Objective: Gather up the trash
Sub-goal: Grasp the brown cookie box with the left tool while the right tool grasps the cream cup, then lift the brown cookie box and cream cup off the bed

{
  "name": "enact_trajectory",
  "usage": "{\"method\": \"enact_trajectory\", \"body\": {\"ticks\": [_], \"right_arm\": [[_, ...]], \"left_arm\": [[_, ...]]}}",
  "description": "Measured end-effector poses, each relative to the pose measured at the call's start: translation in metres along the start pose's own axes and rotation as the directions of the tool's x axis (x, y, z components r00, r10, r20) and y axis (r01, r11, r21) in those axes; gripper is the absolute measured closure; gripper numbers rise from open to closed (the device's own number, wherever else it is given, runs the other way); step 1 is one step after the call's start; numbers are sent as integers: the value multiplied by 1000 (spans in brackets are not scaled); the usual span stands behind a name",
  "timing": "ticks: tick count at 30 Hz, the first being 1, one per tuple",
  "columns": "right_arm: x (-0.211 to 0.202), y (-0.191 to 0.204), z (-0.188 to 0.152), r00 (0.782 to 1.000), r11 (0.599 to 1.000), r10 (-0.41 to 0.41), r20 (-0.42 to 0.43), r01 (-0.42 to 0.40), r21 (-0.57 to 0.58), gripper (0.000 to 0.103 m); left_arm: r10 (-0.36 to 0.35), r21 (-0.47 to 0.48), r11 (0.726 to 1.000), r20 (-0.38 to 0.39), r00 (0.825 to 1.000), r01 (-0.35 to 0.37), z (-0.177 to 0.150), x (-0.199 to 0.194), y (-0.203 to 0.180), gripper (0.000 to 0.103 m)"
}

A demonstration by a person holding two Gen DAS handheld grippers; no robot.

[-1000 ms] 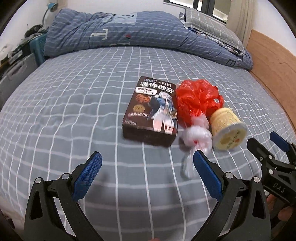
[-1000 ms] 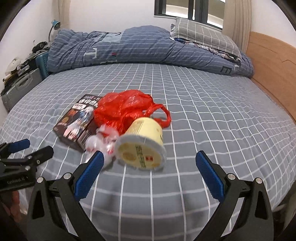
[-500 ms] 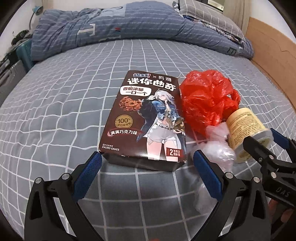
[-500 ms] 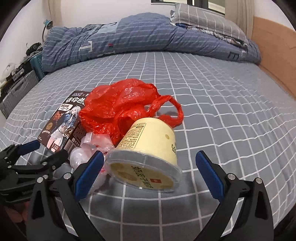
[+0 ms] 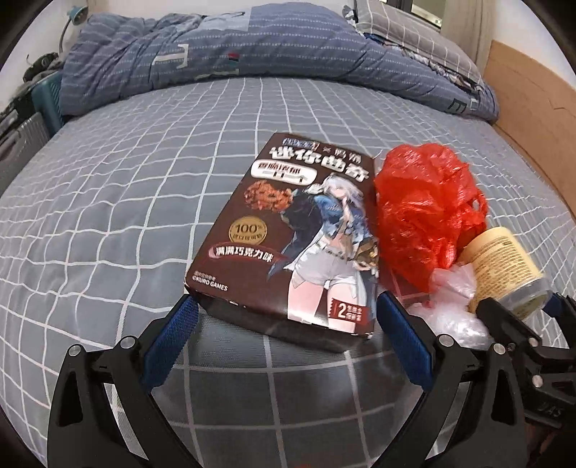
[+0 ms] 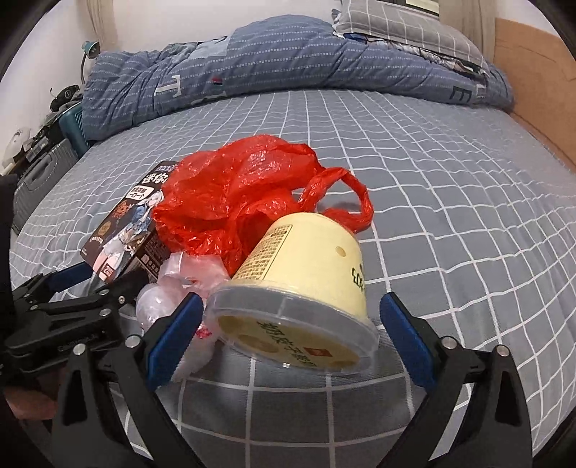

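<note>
A dark brown snack box (image 5: 298, 237) lies flat on the grey checked bed. My left gripper (image 5: 284, 342) is open, its blue pads either side of the box's near end. A crumpled red plastic bag (image 5: 421, 212) lies right of the box, with a clear plastic wrapper (image 5: 453, 306) below it. A cream cup (image 6: 306, 284) lies on its side, lid toward me. My right gripper (image 6: 288, 338) is open with the cup's lid end between its pads. The box (image 6: 126, 230), bag (image 6: 244, 201) and wrapper (image 6: 172, 295) also show in the right wrist view.
A rumpled blue duvet (image 5: 230, 46) and a checked pillow (image 5: 417, 28) lie at the bed's far end. A wooden bed frame (image 5: 532, 104) runs along the right. Suitcases (image 6: 39, 172) and a lamp stand off the left side.
Both grippers have moved forward. The left one now straddles the box's near end and the right one straddles the cup. Both stay open.
</note>
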State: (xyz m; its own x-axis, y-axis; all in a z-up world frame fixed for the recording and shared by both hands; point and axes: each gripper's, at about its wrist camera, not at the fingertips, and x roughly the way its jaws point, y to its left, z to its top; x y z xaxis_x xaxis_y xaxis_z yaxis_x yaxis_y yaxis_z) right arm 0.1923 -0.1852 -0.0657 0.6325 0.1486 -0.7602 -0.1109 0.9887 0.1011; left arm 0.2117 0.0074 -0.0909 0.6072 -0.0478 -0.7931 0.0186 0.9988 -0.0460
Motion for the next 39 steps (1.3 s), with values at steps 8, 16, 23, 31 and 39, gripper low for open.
{"method": "enact_trajectory", "body": {"ticks": [8, 16, 23, 31, 39], "right_arm": [[1, -2, -1, 1000, 999, 28, 3, -28, 17, 20], [-5, -4, 1, 999, 999, 34, 23, -34, 4, 20], [-13, -6, 4, 999, 1000, 26, 40, -26, -5, 20], [-24, -7, 7, 998, 1000, 25, 60, -24, -18, 20], [-40, -5, 6, 996, 999, 22, 82, -18, -46, 20]], "left_arm": [[-25, -4, 1000, 10, 1000, 25, 0, 7, 5, 10], [-10, -27, 1000, 33, 999, 11, -2, 2, 6, 13], [15, -49, 999, 56, 998, -12, -4, -11, 9, 13], [39, -101, 994, 94, 995, -29, -7, -35, 17, 13], [48, -117, 992, 100, 994, -37, -19, -58, 18, 13]]}}
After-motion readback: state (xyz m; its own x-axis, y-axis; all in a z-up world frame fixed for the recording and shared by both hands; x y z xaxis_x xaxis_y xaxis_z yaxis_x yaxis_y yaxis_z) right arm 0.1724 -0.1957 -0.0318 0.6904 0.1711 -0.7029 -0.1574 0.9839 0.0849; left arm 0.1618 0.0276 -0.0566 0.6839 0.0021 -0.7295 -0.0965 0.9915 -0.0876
